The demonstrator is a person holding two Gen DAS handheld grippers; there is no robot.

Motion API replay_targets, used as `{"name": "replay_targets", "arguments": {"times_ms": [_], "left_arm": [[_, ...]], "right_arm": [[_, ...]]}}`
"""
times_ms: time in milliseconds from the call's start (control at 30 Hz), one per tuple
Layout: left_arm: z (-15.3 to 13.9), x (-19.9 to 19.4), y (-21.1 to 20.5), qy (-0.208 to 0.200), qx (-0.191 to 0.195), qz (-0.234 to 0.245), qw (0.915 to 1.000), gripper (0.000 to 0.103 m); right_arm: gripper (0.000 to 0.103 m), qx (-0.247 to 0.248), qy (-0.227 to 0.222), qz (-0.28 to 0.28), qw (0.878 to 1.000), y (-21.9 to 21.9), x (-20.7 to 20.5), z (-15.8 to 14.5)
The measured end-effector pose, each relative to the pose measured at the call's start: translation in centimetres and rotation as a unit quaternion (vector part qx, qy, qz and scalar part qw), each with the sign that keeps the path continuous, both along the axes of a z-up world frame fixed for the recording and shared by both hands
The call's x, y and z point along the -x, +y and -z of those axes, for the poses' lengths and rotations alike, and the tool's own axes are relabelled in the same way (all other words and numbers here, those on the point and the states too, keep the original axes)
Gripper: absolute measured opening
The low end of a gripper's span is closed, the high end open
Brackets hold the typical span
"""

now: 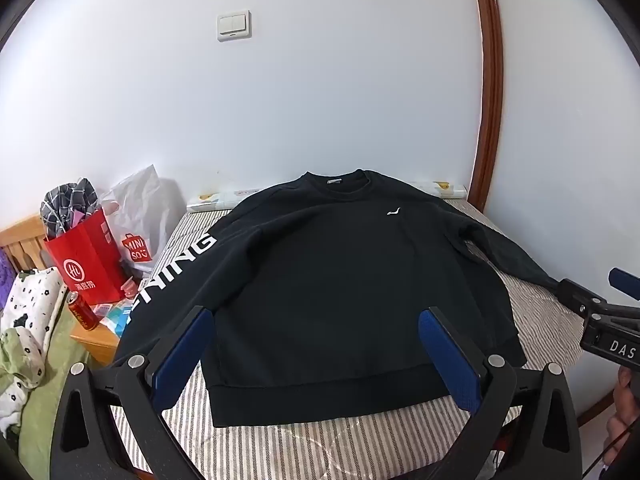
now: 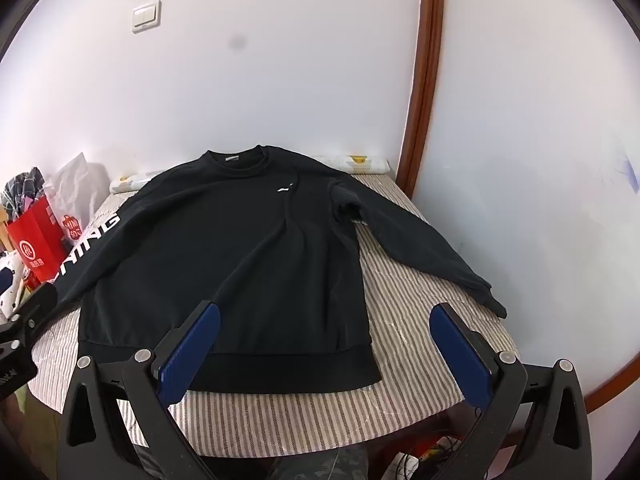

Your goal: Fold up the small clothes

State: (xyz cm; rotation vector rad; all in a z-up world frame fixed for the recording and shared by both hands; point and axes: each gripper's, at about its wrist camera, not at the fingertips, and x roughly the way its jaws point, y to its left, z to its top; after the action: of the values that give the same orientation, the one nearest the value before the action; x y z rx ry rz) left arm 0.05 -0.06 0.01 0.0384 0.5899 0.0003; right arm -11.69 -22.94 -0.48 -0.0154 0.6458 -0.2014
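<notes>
A black sweatshirt (image 1: pixel 328 280) (image 2: pixel 224 264) lies flat, front up, on a striped table (image 1: pixel 320 444) (image 2: pixel 400 312). White letters run down its left sleeve (image 1: pixel 176 268) (image 2: pixel 86 240). Its right sleeve (image 2: pixel 420 244) stretches out toward the table's right edge. My left gripper (image 1: pixel 316 318) hovers open above the hem, with nothing between its blue pads (image 1: pixel 184 356). My right gripper (image 2: pixel 326 312) also stands open, over the hem's right corner and the bare striped cloth. In the left wrist view the right gripper (image 1: pixel 624 284) shows at the right edge, near the right sleeve's cuff.
A red paper bag (image 1: pixel 88 260) and a white plastic bag (image 1: pixel 140 216) stand left of the table on a wooden stand with a red can (image 1: pixel 82 310). Patterned bedding (image 1: pixel 24 332) lies at far left. A white wall and a brown door frame (image 1: pixel 490 88) rise behind.
</notes>
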Motion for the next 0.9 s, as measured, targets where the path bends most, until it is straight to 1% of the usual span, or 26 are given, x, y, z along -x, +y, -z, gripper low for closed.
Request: {"name": "replay_targets", "arguments": {"times_ms": [133, 167, 400, 500, 900], "left_arm": [[-0.1, 0.0, 0.0, -0.003, 0.004, -0.003, 1.0, 0.103], [-0.2, 0.0, 0.0, -0.004, 0.006, -0.004, 1.0, 0.103], [-0.2, -0.4, 0.1, -0.005, 0.004, 0.0, 1.0, 0.103], [-0.6, 0.2, 0.3, -0.011, 0.005, 0.0, 0.9999, 0.103], [-0.6, 0.3, 1.0, -0.01, 0.011, -0.006, 0.9999, 0.103]], "right_arm": [[0.103, 0.002, -0.005, 0.004, 1.0, 0.1, 0.0, 0.0], [0.103, -0.004, -0.006, 0.003, 1.0, -0.1, 0.0, 0.0], [0.103, -0.007, -0.006, 0.001, 1.0, 0.4, 0.4, -1.0], [0.103, -0.011, -0.006, 0.001, 1.0, 0.0, 0.2, -0.7], [0.103, -0.015, -0.005, -0.007, 1.0, 0.1, 0.2, -0.5]]}}
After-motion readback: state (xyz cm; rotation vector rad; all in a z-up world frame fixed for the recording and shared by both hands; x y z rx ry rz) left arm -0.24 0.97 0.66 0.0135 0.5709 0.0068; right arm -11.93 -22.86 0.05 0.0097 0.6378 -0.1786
